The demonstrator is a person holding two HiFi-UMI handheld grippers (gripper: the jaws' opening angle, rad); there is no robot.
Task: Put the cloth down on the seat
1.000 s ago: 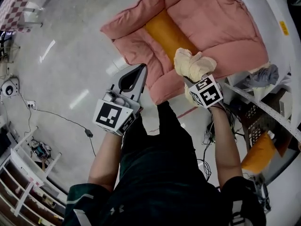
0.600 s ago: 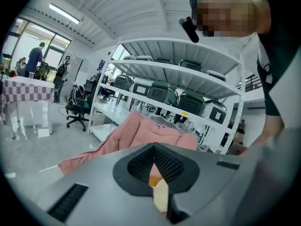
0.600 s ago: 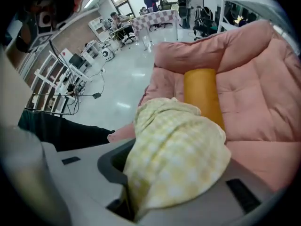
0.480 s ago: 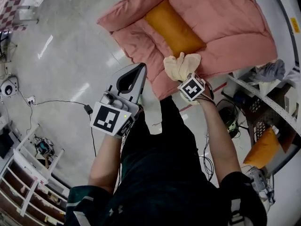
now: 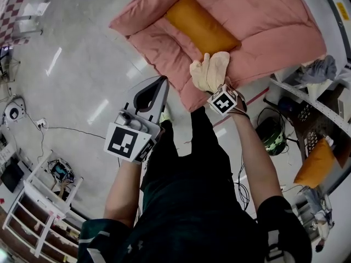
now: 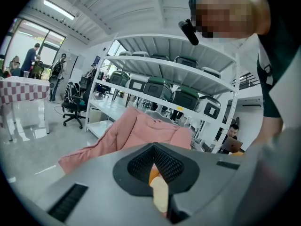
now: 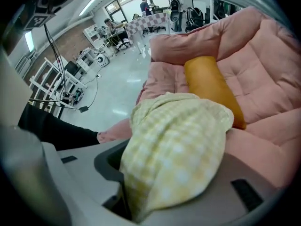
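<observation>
A pale yellow checked cloth (image 5: pixel 210 73) is bunched in my right gripper (image 5: pixel 215 89), which points steeply down over the front edge of the pink padded seat (image 5: pixel 263 26). In the right gripper view the cloth (image 7: pixel 174 149) fills the gap between the jaws and hides the pads. Those jaws have just been opening with the cloth between them. Just beyond the cloth an orange cushion (image 5: pixel 200 29) lies on the seat. My left gripper (image 5: pixel 163 81) hangs to the left over the floor, its tips together, holding nothing.
White shelving (image 5: pixel 307 108) with clutter stands to the right of the seat, with an orange bag (image 5: pixel 315 163) and a green object (image 5: pixel 271 133) below it. A cable (image 5: pixel 71 130) runs across the shiny floor at the left. The person's legs are right below.
My right gripper has sunk with the cloth from above the seat cushion to the seat's front edge. The left gripper has stayed almost where it was.
</observation>
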